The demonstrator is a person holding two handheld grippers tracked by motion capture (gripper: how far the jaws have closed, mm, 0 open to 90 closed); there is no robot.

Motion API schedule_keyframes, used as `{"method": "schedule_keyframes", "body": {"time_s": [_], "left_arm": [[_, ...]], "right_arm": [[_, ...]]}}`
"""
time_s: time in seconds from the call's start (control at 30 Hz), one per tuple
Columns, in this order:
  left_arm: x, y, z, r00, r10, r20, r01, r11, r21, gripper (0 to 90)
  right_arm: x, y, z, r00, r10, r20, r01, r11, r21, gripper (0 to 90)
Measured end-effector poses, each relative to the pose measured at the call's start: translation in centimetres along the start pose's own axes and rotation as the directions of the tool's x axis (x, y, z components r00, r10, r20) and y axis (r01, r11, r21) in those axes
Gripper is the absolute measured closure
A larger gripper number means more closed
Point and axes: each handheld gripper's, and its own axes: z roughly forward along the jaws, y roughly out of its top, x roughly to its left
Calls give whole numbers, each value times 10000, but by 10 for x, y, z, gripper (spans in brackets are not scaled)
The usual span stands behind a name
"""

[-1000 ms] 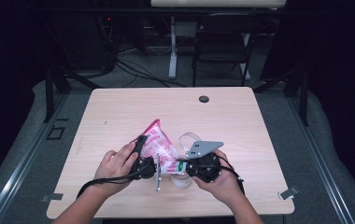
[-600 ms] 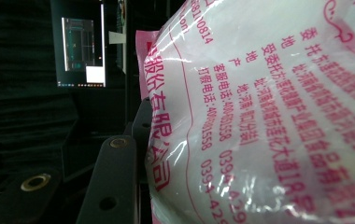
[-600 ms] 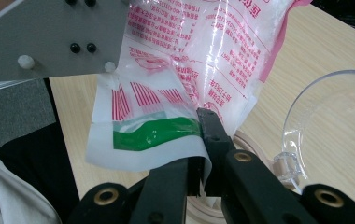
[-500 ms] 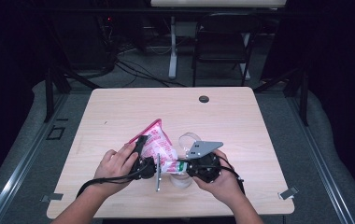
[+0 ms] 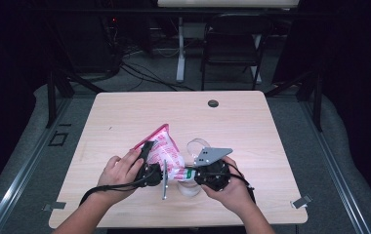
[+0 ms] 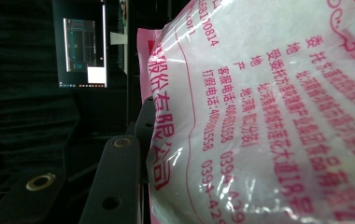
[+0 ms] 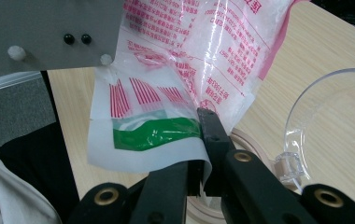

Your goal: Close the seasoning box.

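Observation:
A clear plastic bag of white grains with pink print is held up over the table's front between both grippers. My left gripper grips its left side. In the left gripper view the bag presses against one black finger and hides the other. My right gripper is shut on the bag's flat lower edge, by the green band. In the high view the right gripper sits at the bag's right corner.
A clear plastic cup stands on the wooden table just right of the bag, seen in the high view behind the grey plate. A pale ring-shaped lid lies under the right jaws. A small black disc sits at the far edge.

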Motion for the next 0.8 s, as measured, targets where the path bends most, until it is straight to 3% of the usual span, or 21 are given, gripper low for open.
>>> {"method": "schedule_keyframes", "body": {"time_s": [0.8], "left_arm": [[0,0,2,10000,-78,23,78,10000,-10,647]], "right_arm": [[-2,-3,4,10000,53,14,-53,10000,72,896]]}}
